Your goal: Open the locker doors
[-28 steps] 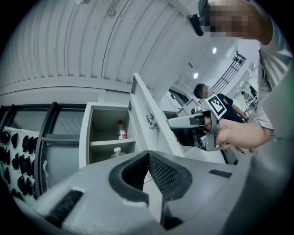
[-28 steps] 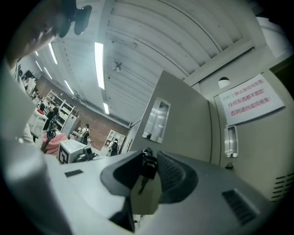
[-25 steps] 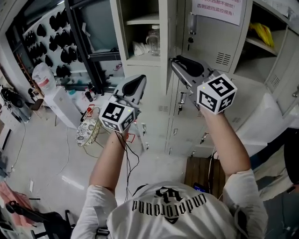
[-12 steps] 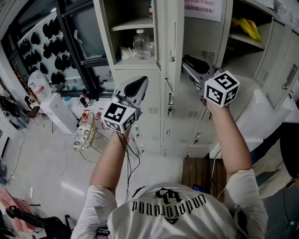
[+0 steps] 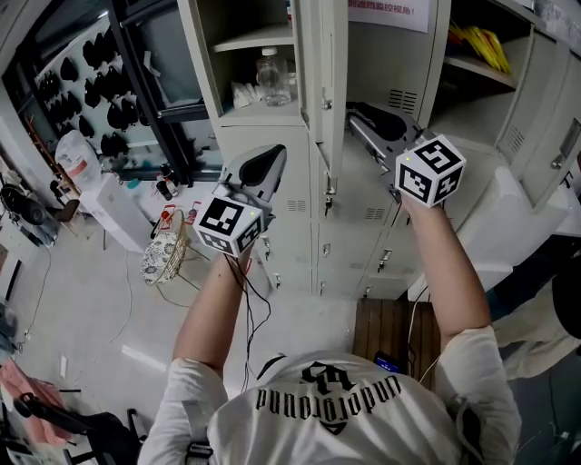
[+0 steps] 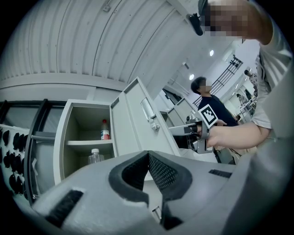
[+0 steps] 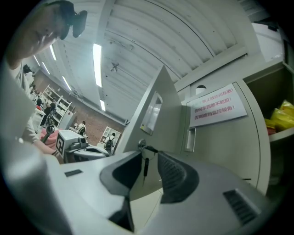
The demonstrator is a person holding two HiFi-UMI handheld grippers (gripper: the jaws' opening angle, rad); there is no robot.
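A grey locker door [image 5: 322,73] stands swung out, edge-on in the head view, with its compartment [image 5: 250,54] open to the left and a clear bottle [image 5: 270,77] on the shelf. My right gripper [image 5: 357,113] is just right of that door's edge. In the right gripper view its jaws [image 7: 147,156] are open. A key [image 7: 145,167] hangs from the door's lock in the gap, and neither pad presses on it. My left gripper [image 5: 270,159] hangs lower left, shut on nothing [image 6: 148,153]. The left gripper view shows the door [image 6: 133,124] and two bottles inside.
A shut door with a red-print notice [image 5: 386,9] is right of the open one, and beyond it an open compartment holds yellow things [image 5: 481,50]. On the floor are a patterned basket [image 5: 163,259], a white box [image 5: 104,204] and a wooden pallet [image 5: 390,331]. Another person [image 6: 204,94] stands nearby.
The head view has shifted, so the lockers sit lower and nearer. The open door shows a little more of its face. Both grippers hold nearly the same places.
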